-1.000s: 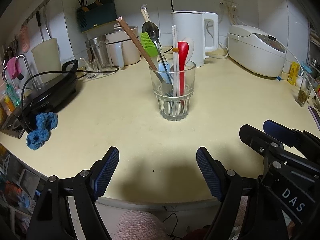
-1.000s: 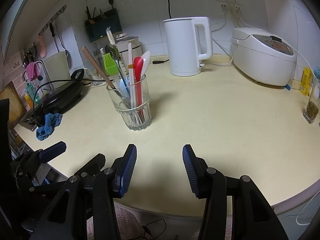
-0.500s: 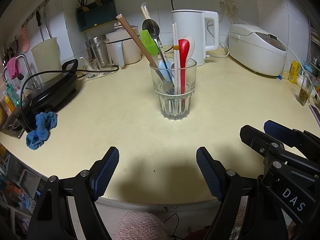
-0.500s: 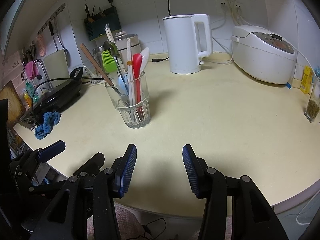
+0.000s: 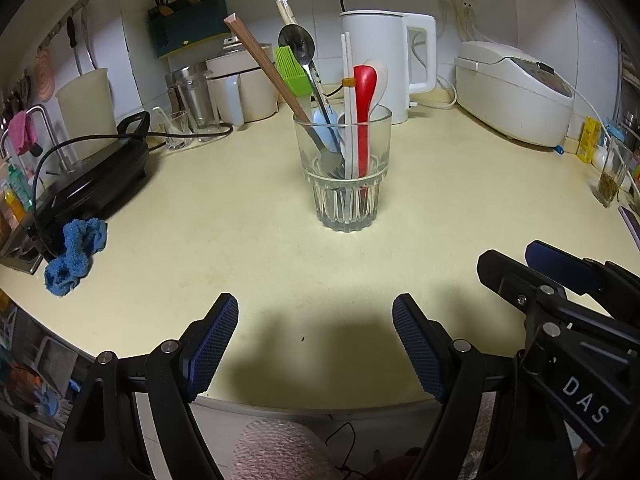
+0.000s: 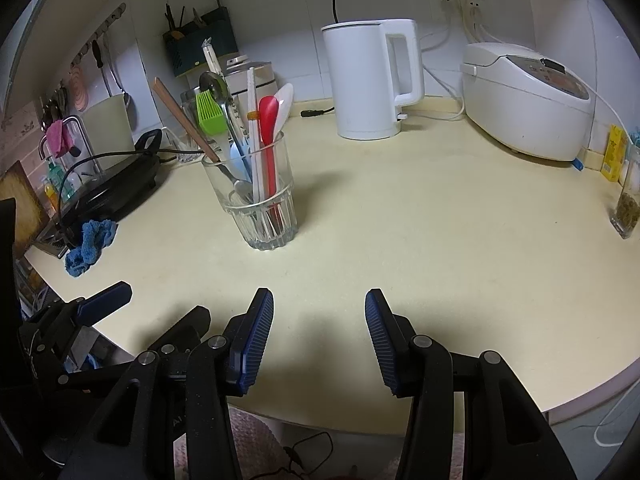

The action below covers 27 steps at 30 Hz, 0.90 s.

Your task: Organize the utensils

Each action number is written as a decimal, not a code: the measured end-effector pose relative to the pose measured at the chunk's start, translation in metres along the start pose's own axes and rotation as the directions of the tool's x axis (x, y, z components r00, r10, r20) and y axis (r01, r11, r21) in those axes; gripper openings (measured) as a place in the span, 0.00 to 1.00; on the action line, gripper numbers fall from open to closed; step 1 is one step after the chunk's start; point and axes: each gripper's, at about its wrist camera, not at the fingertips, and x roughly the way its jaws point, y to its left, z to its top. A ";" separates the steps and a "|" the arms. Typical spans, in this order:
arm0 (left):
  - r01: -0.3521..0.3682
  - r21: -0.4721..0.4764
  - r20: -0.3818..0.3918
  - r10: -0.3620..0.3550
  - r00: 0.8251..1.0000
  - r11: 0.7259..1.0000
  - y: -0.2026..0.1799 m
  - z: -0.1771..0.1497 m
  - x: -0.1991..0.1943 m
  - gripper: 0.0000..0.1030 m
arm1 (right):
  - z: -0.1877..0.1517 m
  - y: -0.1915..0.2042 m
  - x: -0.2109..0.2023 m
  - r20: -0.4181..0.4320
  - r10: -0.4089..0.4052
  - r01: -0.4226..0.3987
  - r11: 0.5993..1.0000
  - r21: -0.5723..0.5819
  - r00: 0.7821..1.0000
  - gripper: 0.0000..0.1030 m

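A clear ribbed glass point(image 5: 345, 184) point(image 6: 258, 204) stands upright on the cream counter point(image 5: 240, 240). It holds several utensils: a red spoon point(image 5: 363, 92), a white spoon, a metal spoon point(image 5: 297, 44), white chopsticks, a brown wooden stick point(image 5: 260, 60), a green silicone brush point(image 5: 292, 68) and a pale blue piece. My left gripper point(image 5: 315, 340) hovers open over the counter's front edge, well short of the glass, nothing between its fingers. My right gripper point(image 6: 319, 336) is open too, empty, with the glass ahead to its left. Each gripper shows at the edge of the other's view.
A white kettle point(image 6: 372, 80) and a rice cooker point(image 6: 524, 96) stand at the back. A black electric pan point(image 5: 92, 176) with its cable and a blue cloth point(image 5: 74, 256) lie at the left. A small glass point(image 6: 626, 208) stands at the far right.
The glass sits slightly lower and nearer in both views; otherwise both grippers keep their opening and nothing else has shifted.
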 end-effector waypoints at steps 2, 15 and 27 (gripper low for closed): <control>0.000 0.000 -0.002 0.000 1.000 1.000 0.000 -0.001 0.001 0.81 | 0.000 0.000 0.001 -0.003 0.001 -0.001 1.000 0.000 1.000 0.47; 0.002 -0.001 -0.004 -0.002 1.000 1.000 0.000 -0.002 0.002 0.81 | -0.001 0.002 0.003 -0.011 0.003 -0.003 1.000 0.000 1.000 0.47; 0.001 0.001 -0.003 -0.001 1.000 1.000 0.000 -0.002 0.002 0.81 | -0.002 0.002 0.004 -0.011 0.003 -0.003 1.000 -0.001 1.000 0.47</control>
